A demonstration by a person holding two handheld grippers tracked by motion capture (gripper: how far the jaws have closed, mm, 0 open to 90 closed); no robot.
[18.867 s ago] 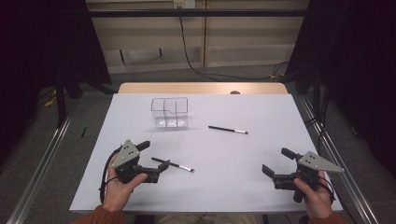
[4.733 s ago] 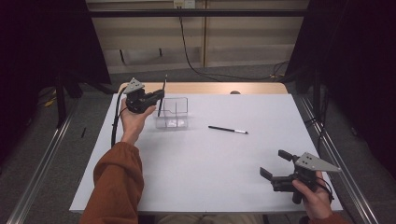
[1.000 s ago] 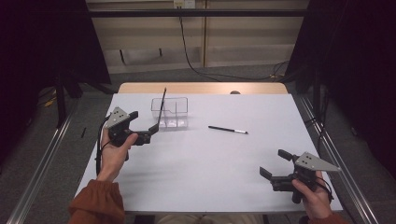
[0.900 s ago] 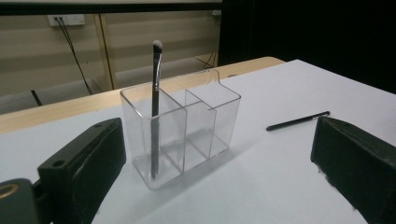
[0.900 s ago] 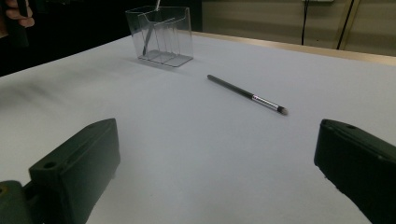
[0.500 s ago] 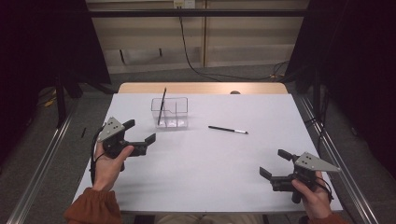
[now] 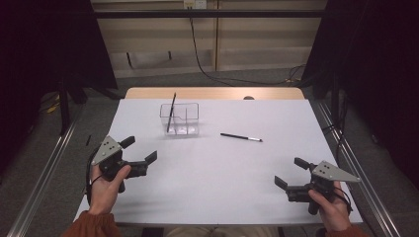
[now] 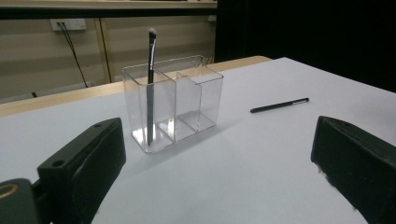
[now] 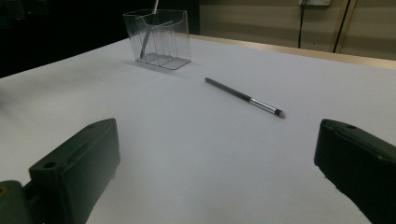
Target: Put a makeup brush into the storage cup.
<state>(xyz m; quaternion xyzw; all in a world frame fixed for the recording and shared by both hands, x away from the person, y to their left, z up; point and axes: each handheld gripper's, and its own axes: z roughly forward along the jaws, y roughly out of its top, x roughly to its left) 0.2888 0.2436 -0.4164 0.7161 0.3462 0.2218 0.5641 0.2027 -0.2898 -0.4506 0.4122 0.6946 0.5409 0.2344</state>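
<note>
A clear plastic organiser [image 7: 180, 119] [image 8: 173, 103] [image 9: 159, 38] with several compartments stands at the back of the white table [image 7: 217, 173]. A black brush [image 7: 171, 112] [image 8: 150, 84] leans upright in its left compartment. A second black brush [image 7: 241, 137] [image 8: 279, 105] [image 9: 243, 97] lies flat on the table to the organiser's right. My left gripper [image 7: 140, 150] [image 8: 219, 172] hovers open near the table's front left, nothing between its jaws. My right gripper [image 7: 291, 173] [image 9: 217, 172] rests open at the front right, also holding nothing.
A wooden strip [image 7: 212, 93] runs along the table's far edge. Metal rails [image 7: 44, 173] flank the table on both sides. Black curtains [image 7: 375, 59] and a cable [image 7: 207, 59] hang behind.
The left gripper placed one brush upright in the organiser, opened, and has drawn back toward the front left of the table. The right gripper has stayed still.
</note>
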